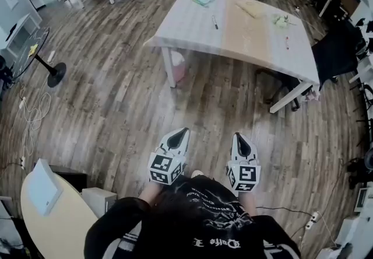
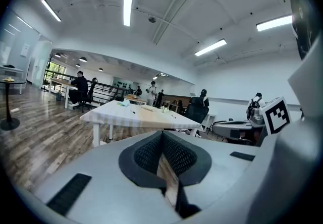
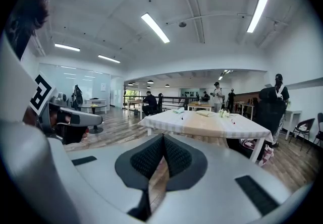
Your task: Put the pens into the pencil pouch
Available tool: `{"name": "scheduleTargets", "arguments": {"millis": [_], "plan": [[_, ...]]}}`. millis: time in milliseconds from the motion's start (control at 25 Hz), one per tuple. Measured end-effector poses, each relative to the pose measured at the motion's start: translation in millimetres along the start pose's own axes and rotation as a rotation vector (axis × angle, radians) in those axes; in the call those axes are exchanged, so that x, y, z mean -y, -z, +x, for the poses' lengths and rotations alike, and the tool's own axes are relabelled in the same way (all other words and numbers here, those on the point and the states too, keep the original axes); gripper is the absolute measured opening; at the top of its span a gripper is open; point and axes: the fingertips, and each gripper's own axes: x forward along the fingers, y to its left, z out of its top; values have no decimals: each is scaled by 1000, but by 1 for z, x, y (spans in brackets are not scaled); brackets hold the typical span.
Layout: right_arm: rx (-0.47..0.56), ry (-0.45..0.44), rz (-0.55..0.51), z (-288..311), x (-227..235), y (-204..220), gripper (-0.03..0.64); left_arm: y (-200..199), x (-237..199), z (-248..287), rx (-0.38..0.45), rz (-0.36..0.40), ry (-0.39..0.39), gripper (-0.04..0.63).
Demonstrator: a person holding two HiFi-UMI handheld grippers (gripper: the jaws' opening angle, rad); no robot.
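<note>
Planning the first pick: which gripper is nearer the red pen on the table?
Right. The right gripper is back across the floor, slightly left of the red pen; the left gripper is farther left.

The room is brightly and evenly lit by long ceiling light strips (image 2: 128,6), which are blown out to plain white in both gripper views. A pale sheen is thrown across the wooden floor (image 1: 116,106) and the tabletop (image 1: 186,24); only soft shadow is cast beneath it. Straight lines are bent by strong fisheye distortion, the corners are darkened, and the nearest foreground is rendered soft.
</note>
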Motion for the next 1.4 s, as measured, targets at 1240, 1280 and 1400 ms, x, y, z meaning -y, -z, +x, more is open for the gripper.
{"name": "scheduleTargets", "arguments": {"millis": [1240, 1280, 1400], "plan": [[24, -17, 35, 13, 62, 3, 268, -5, 23, 47, 16, 39, 5, 267], [25, -15, 36, 17, 63, 3, 268, -3, 20, 51, 9, 43, 5, 267], [24, -11, 39, 35, 65, 2, 270, -5, 6, 68, 2, 35, 6, 272]]}}
